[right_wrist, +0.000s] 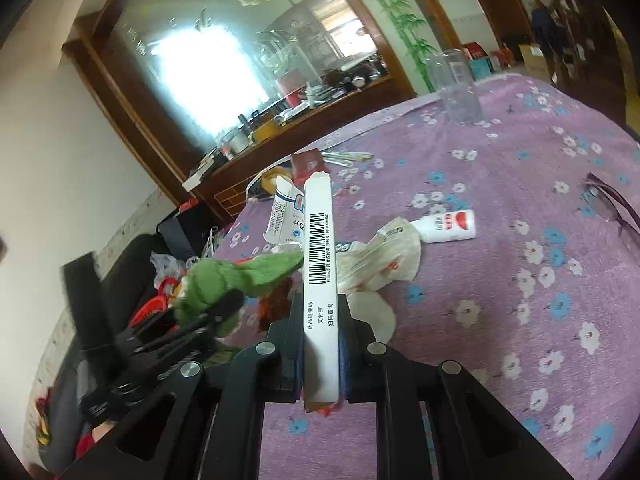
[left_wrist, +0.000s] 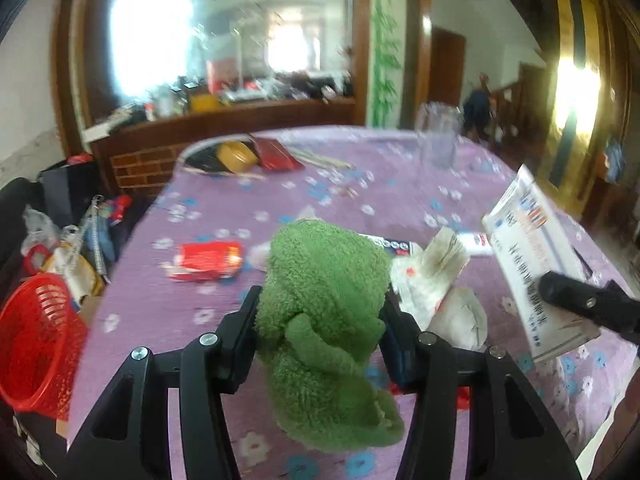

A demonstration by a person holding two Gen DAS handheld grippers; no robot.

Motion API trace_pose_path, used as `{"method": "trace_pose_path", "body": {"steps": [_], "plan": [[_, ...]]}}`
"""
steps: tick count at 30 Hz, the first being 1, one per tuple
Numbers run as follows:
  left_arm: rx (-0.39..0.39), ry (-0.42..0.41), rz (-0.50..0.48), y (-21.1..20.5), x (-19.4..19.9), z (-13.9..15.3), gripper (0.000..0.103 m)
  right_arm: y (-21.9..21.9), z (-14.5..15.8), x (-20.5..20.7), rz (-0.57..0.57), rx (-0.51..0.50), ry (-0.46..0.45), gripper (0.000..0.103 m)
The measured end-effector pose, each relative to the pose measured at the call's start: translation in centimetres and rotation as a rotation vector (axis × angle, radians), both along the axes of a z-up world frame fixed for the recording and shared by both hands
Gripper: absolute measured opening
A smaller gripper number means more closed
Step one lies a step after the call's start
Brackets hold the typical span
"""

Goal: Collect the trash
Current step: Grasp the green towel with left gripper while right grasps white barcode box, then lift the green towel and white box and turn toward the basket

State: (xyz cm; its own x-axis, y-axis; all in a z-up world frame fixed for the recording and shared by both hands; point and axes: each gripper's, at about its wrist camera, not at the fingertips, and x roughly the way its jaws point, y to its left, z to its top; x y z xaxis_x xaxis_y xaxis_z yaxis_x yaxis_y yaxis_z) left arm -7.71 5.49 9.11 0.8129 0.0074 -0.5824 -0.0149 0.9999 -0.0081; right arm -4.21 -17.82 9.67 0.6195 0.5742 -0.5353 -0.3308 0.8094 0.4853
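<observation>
At the far left, off the table's edge and lower than its top, we saw a red basket (left_wrist: pixel 38 344) standing among clutter; we judged it the likely place for the trash, though nothing confirmed that. It lay to the left of our left tongs (left_wrist: pixel 320 320), so that hand was the nearer one to it. Those tongs were clamped on a green cloth (left_wrist: pixel 324 312), the pads pressed into its sides and the cloth hanging down between them, its long axis roughly upright in the left wrist view.

Moving right across the purple flowered tablecloth (left_wrist: pixel 360 184), a red wrapper (left_wrist: pixel 208 260) lay flat, then crumpled white paper (left_wrist: pixel 432 280) just beside the cloth, and a small white bottle (right_wrist: pixel 444 226) on its side beyond the paper. A clear glass (left_wrist: pixel 436 136) stood upright well back.

Farthest right, our right tongs (right_wrist: pixel 322 344) were shut tight on a flat white box (right_wrist: pixel 320 272), gripped across its thin faces with the barcode edge up. Its long axis ran straight forward along the fingers. We judged that the box had to cross over the loose trash and past the left hand to reach the basket, so the cloth would want clearing first.
</observation>
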Motion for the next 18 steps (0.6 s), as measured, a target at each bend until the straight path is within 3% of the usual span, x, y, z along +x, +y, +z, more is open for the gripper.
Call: {"method": "trace_pose_path", "body": {"steps": [6,18], "plan": [[0.021,-0.110,0.069,2.2,-3.1,1.2,0.052,3.0,-0.1,-1.0,0.037,-0.063,-0.030,0.015],[0.040,-0.095,0.091,3.1,-4.3,-0.1,0.052,6.3,-0.3,-2.1,0.081,-0.120,-0.033,0.015]]}}
